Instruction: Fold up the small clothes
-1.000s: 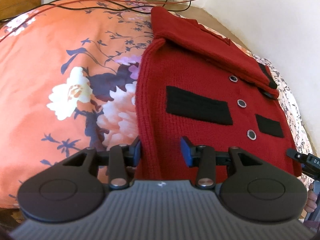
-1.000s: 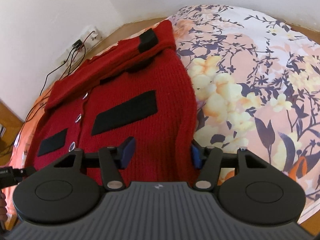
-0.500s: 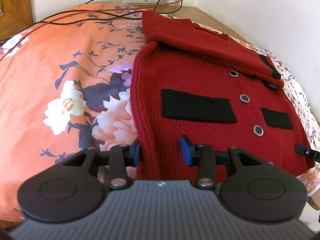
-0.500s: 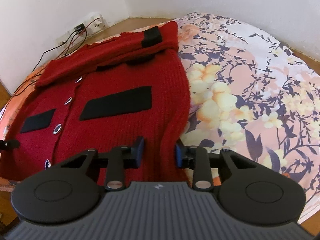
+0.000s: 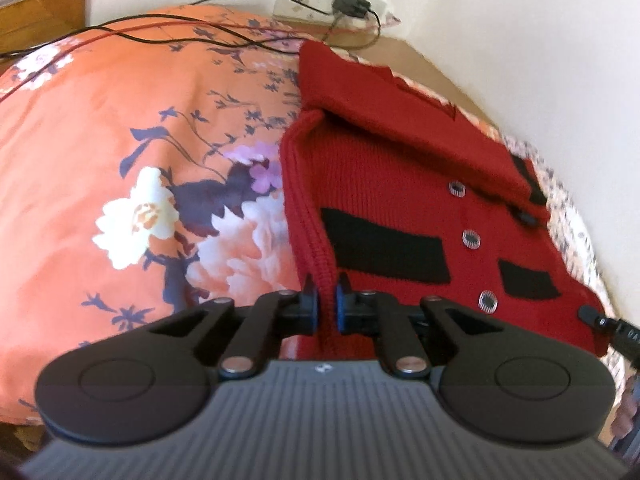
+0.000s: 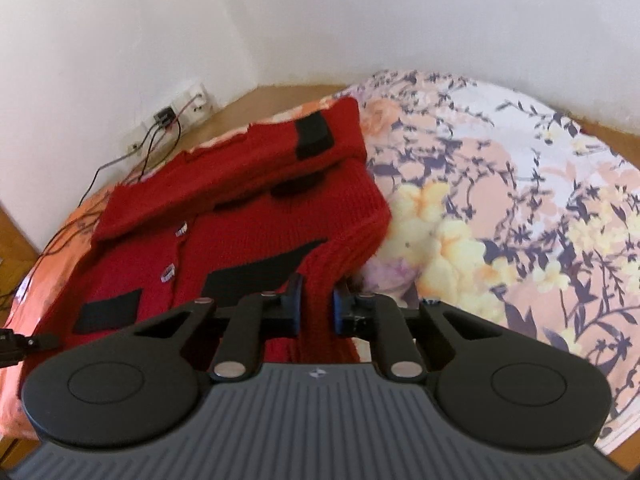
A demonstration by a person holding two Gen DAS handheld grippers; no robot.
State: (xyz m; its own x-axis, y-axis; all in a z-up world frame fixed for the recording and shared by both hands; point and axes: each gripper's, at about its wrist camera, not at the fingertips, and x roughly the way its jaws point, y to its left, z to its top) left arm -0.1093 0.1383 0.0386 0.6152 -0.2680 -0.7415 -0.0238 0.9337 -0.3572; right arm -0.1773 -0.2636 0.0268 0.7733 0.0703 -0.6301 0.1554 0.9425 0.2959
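Note:
A small red knitted cardigan [image 5: 404, 208] with black pocket patches and round buttons lies on a floral bedspread, its sleeves folded across the top. My left gripper [image 5: 326, 310] is shut on the ribbed hem at the cardigan's near left corner. In the right wrist view the same cardigan [image 6: 240, 236] shows, and my right gripper [image 6: 316, 308] is shut on its near right corner, which is lifted off the bed. Each gripper's tip peeks into the other's view at the frame edge.
The bedspread is orange with flowers on the left [image 5: 120, 168] and pale floral on the right [image 6: 500, 208]. Black and red cables [image 5: 192, 36] run over the bed's far edge to a wall socket strip [image 5: 332, 2]. White walls stand close behind.
Both grippers went from open around the cardigan's bottom corners to shut on them. The right corner has risen off the bed.

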